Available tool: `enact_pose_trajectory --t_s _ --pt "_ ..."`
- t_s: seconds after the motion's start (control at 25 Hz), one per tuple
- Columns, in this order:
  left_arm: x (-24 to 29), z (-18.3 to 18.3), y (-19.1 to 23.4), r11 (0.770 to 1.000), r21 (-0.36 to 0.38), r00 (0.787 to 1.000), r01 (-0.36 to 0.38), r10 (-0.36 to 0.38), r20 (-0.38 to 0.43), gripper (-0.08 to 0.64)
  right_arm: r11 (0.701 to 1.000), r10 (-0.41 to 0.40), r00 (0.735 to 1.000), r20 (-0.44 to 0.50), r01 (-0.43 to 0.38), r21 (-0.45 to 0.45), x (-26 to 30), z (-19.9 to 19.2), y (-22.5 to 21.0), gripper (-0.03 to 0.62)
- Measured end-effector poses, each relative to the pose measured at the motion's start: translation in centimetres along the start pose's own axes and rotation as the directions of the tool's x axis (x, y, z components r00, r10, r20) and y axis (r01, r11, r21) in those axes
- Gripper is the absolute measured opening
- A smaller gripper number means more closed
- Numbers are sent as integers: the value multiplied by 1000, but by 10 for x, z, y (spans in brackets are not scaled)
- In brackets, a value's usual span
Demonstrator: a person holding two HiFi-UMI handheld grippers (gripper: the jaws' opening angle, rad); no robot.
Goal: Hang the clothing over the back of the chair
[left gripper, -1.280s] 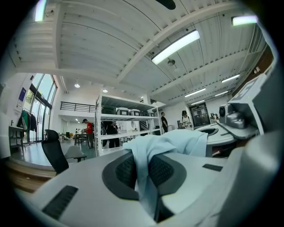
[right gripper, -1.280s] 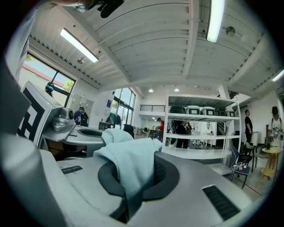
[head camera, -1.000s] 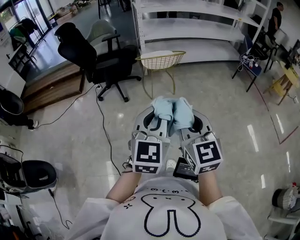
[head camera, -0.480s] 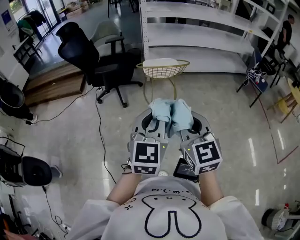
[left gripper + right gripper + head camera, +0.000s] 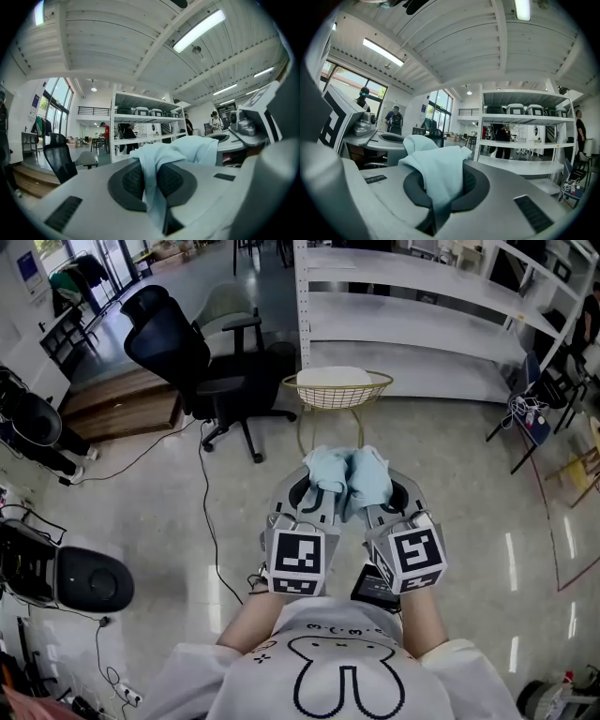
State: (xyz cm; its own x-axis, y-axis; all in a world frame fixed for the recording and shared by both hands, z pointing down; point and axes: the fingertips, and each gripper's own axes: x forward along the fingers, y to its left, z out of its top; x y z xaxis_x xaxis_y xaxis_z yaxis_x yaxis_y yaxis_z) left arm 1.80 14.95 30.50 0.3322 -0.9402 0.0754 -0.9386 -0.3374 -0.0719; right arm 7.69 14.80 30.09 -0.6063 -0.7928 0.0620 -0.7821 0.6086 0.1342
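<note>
- Your left gripper [image 5: 322, 491] is clamped on the pale blue clothing [image 5: 349, 470]; the fabric runs down between its closed jaws.
- Your right gripper [image 5: 373, 491] pinches the same garment, jaws closed on it.
- The 2 grippers sit side by side, with the garment bunched across both.
- A gold wire chair [image 5: 337, 390] stands at 12 o'clock, apart from the garment.
- A black office chair [image 5: 192, 357] stands at 10 o'clock.
</note>
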Motion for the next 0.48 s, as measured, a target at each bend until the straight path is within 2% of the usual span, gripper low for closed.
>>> enact_pose_trajectory --t_s 0.48 --pt "109 -10 45 999 -29 1000 19 -19 -17 37 999 -35 999 -34 34 -4 88 -17 -70 0"
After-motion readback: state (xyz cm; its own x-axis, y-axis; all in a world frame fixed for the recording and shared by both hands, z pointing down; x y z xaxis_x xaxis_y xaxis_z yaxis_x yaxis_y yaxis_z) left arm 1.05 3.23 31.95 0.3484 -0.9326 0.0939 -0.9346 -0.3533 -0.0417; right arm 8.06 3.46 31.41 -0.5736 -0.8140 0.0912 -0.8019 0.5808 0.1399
